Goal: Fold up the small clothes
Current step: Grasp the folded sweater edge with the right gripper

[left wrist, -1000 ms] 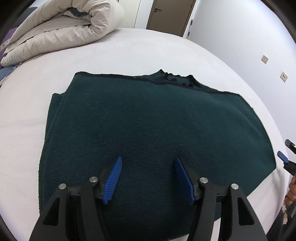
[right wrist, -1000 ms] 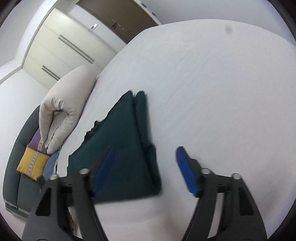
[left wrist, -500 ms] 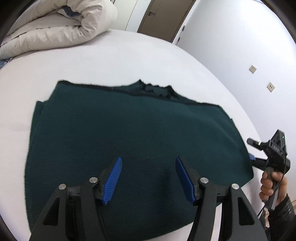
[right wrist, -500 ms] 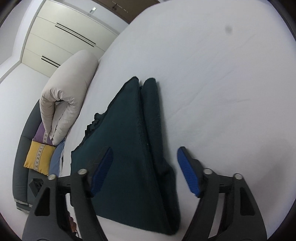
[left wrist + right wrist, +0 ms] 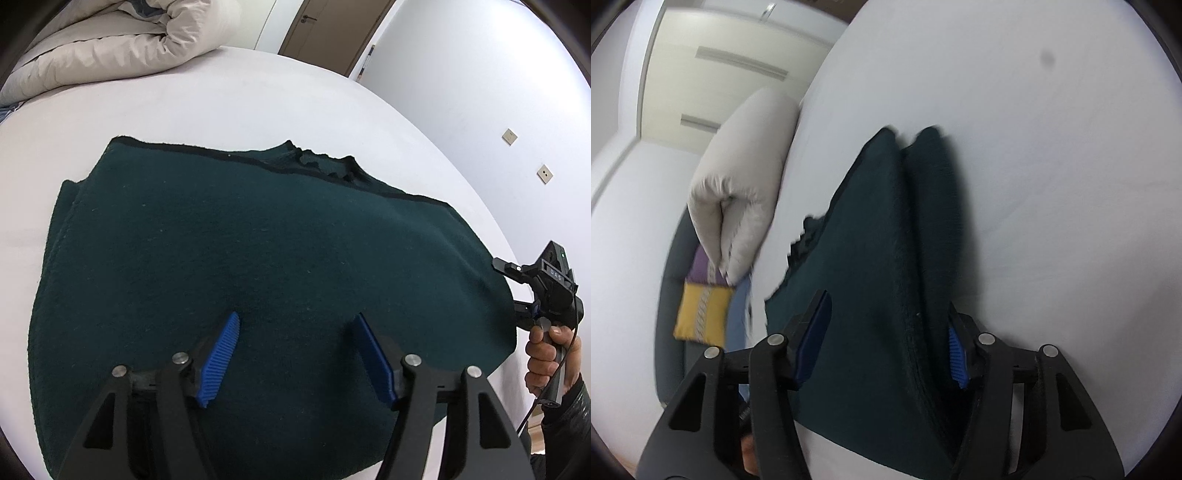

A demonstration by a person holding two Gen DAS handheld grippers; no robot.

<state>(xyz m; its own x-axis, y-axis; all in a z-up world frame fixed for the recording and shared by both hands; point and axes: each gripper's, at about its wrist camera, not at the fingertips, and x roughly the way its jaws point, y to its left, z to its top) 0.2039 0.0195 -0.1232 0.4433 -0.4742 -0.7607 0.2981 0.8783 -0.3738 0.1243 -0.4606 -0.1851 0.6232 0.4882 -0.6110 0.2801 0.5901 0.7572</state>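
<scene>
A dark green knitted garment [image 5: 258, 266] lies folded flat on the white bed [image 5: 258, 92], collar at the far edge. My left gripper [image 5: 295, 354] is open and empty, hovering over the garment's near middle. My right gripper [image 5: 884, 339] is open, its jaws straddling the garment's right edge [image 5: 886, 295] without closing on it. The right gripper also shows in the left wrist view [image 5: 532, 291] at the garment's right edge, held by a hand.
A rolled beige duvet [image 5: 110, 48] lies at the far left of the bed. A grey sofa with a yellow and purple cushion [image 5: 701, 306] stands beyond the bed. A brown door [image 5: 332, 33] and a white wall are at the back.
My right gripper has moved in from beside the garment until its open jaws straddle the right edge. My left gripper stays open over the garment and has shifted slightly.
</scene>
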